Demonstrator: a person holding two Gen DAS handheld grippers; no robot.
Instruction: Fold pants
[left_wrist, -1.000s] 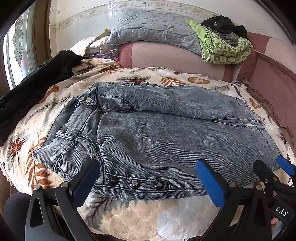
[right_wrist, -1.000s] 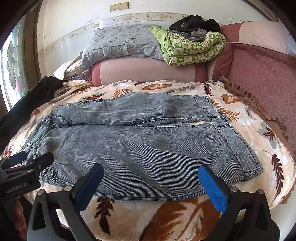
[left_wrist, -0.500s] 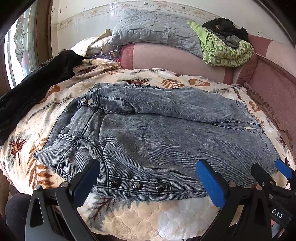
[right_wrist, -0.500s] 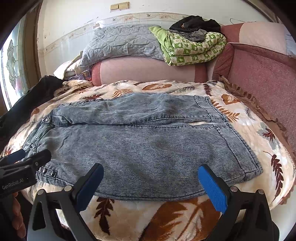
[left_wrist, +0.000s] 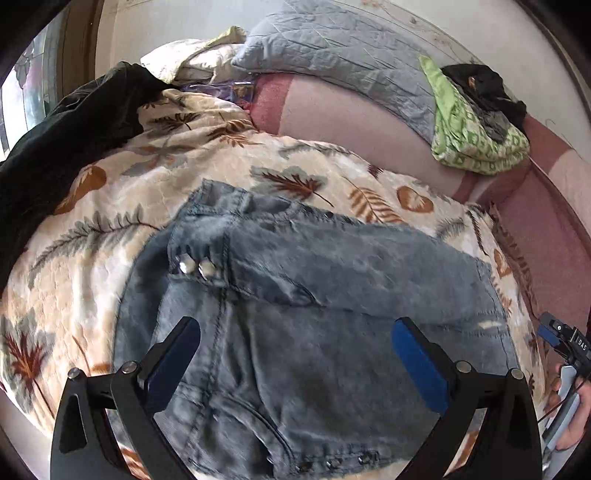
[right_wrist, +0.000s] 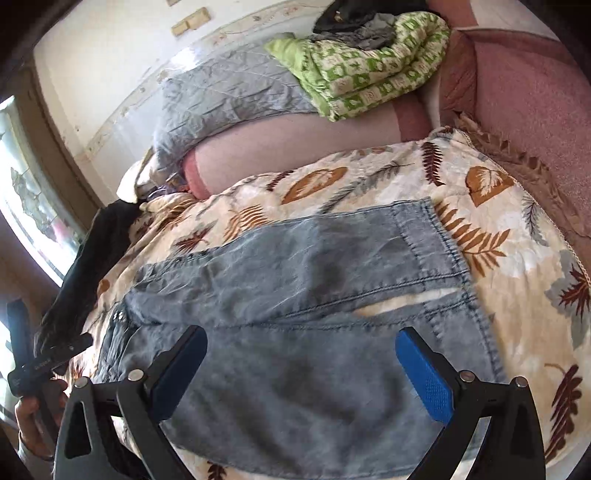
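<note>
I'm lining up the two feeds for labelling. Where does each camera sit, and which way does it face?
Left wrist: on the left gripper, over the waistband end of the jeans, facing the grey pillow; its open fingers and the right gripper show.
Right wrist: on the right gripper, over the hem end, tilted; its open fingers and the left gripper show.
Shared: jeans, leaf-print blanket, pillow, green quilt.

Leaf-print blanket (left_wrist: 155, 177) covered the bed. Black garment (left_wrist: 70, 133) lay at its left edge, nr the window (right_wrist: 26, 206). Grey quilted pillow (left_wrist: 343, 59) leaned on the pink bolster (left_wrist: 354, 125) at the back, w/ a folded green quilt (right_wrist: 369, 74) beside it, dark clothes (left_wrist: 480, 85) on top.
</note>
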